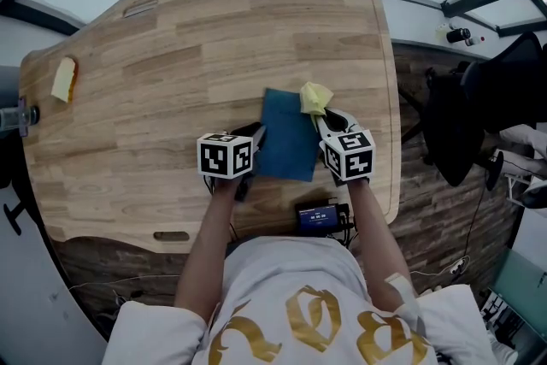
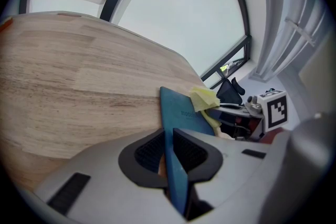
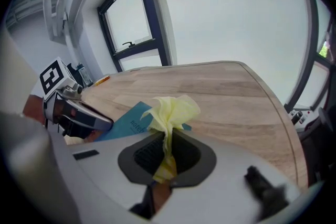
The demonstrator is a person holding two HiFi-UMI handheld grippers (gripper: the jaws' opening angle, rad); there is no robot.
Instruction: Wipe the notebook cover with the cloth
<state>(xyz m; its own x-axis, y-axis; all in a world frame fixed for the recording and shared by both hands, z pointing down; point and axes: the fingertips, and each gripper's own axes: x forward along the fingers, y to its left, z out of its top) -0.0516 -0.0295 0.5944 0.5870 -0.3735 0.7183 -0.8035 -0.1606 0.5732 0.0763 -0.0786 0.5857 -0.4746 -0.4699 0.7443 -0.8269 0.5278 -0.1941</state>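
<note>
A blue notebook [image 1: 287, 135] lies near the front middle of the wooden table [image 1: 171, 73]. My left gripper [image 1: 255, 135] is shut on its left edge; in the left gripper view the notebook [image 2: 181, 118] stands edge-on between the jaws. My right gripper [image 1: 318, 117] is shut on a bunched yellow cloth [image 1: 314, 98], which rests at the notebook's far right corner. Up close, the cloth [image 3: 170, 113] sticks up from the jaws over the notebook [image 3: 128, 122]. The left gripper [image 3: 97, 122] shows at the left of the right gripper view.
A yellow sponge-like piece [image 1: 64, 79] lies at the table's far left. A small dark device with a lit screen [image 1: 318, 217] sits at the table's front edge. A black chair [image 1: 479, 111] stands off to the right, beyond the table's right edge.
</note>
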